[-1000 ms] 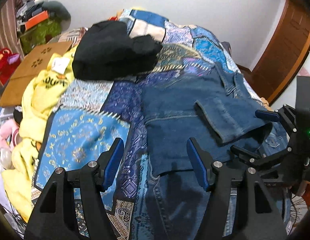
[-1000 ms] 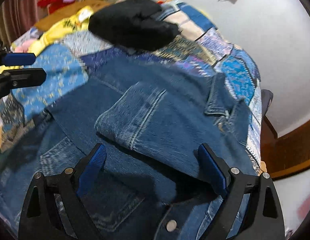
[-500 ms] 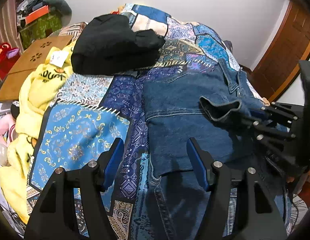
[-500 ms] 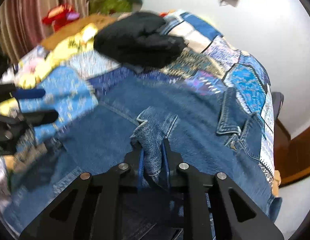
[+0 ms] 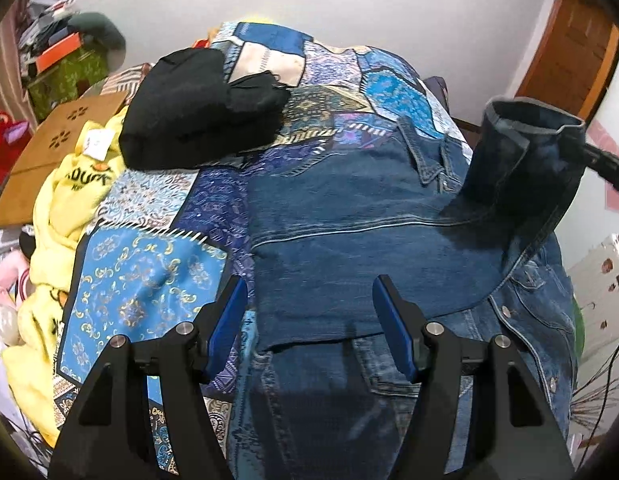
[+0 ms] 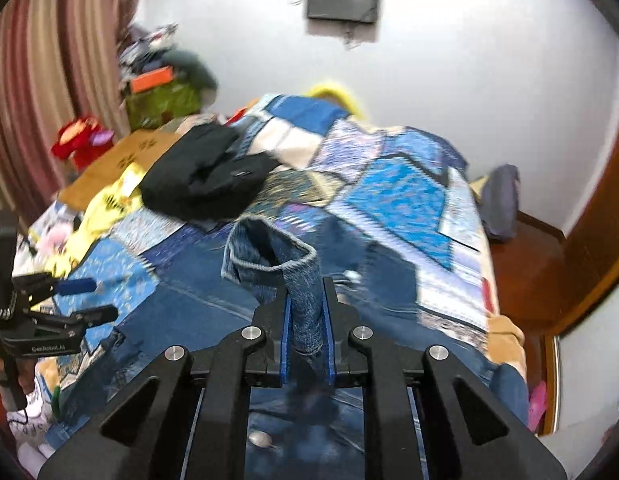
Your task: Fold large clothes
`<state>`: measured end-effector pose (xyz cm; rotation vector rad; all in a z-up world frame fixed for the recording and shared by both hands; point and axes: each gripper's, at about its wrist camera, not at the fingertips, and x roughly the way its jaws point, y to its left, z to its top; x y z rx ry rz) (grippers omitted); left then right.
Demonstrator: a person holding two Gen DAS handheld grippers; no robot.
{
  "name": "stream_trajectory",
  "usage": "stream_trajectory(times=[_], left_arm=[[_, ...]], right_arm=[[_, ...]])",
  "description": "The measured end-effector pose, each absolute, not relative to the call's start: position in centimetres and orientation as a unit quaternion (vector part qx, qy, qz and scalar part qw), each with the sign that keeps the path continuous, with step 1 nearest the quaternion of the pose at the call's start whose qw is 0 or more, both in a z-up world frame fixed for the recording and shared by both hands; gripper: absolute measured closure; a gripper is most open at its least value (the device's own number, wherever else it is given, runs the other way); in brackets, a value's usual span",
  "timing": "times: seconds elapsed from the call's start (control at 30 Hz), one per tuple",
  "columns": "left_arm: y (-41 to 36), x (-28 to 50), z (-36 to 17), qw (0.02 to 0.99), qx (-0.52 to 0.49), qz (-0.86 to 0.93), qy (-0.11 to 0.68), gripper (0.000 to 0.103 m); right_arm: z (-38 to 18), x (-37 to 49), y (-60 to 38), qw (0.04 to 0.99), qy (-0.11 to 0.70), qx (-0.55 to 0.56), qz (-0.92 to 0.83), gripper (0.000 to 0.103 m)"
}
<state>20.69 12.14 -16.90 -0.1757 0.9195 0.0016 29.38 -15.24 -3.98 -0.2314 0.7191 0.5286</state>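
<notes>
A blue denim jacket [image 5: 349, 232] lies spread on the patterned quilt [image 5: 149, 288] of a bed. My right gripper [image 6: 305, 292] is closing tight on the jacket's sleeve cuff [image 6: 269, 256], with its pads pressing the denim. The cuff is lifted off the jacket. In the left wrist view the raised sleeve [image 5: 521, 160] stands up at the right, hanging from the right gripper's finger [image 5: 605, 164]. My left gripper [image 5: 308, 280] hovers open over the jacket's near hem, with nothing between its fingers. It also shows in the right wrist view, as the left gripper [image 6: 95, 299].
A black garment [image 5: 197, 120] is bundled at the far side of the bed. A yellow garment [image 5: 65, 200] lies along the left edge next to a brown board [image 5: 57, 148]. A wooden door [image 5: 569, 56] stands at the right, and clutter [image 6: 161, 92] is piled by the striped curtain.
The right gripper went from open over the sleeve to shut on its cuff, then lifted it up and to the right. The left gripper shifted slightly forward and stayed open.
</notes>
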Motion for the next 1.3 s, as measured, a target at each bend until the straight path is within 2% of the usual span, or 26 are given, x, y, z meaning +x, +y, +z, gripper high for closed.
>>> stream_trajectory(times=[0.23, 0.4, 0.6, 0.7, 0.73, 0.87, 1.0, 1.1, 1.17, 1.3], left_arm=[[9.8, 21.1, -16.4, 0.891, -0.071, -0.009, 0.448, 0.039], [8.5, 20.8, -16.4, 0.891, -0.059, -0.015, 0.45, 0.039], [8.2, 20.2, -17.4, 0.883, -0.055, -0.011, 0.465, 0.039], [8.3, 20.2, -18.0, 0.879, -0.059, -0.007, 0.474, 0.039], [8.4, 20.2, -18.1, 0.877, -0.061, -0.006, 0.476, 0.039], [8.1, 20.4, -18.4, 0.876, -0.06, -0.008, 0.479, 0.039], [7.2, 20.9, -18.2, 0.877, -0.051, -0.015, 0.477, 0.039], [6.3, 21.5, -17.7, 0.88, -0.042, -0.022, 0.472, 0.039], [5.6, 21.9, -17.2, 0.883, -0.037, -0.027, 0.467, 0.039], [3.9, 22.9, -15.9, 0.891, -0.023, -0.043, 0.452, 0.039]], right_arm=[[-5.5, 30.2, -21.8, 0.908, 0.365, -0.06, 0.196, 0.094], [-10.4, 31.6, -24.9, 0.892, 0.42, -0.063, 0.156, 0.094], [-16.4, 31.8, -27.7, 0.847, 0.507, -0.015, 0.157, 0.094], [-17.0, 31.5, -28.8, 0.841, 0.518, -0.012, 0.155, 0.092], [-17.1, 31.2, -28.9, 0.841, 0.52, -0.022, 0.149, 0.089], [-16.8, 30.3, -29.5, 0.837, 0.53, -0.068, 0.122, 0.088], [-15.2, 29.5, -31.0, 0.835, 0.534, -0.048, 0.127, 0.087], [-13.8, 29.2, -32.5, 0.843, 0.523, -0.024, 0.119, 0.07], [-12.5, 28.7, -34.1, 0.854, 0.511, -0.011, 0.1, 0.051], [-10.5, 28.5, -36.7, 0.867, 0.493, 0.002, 0.068, 0.048]])
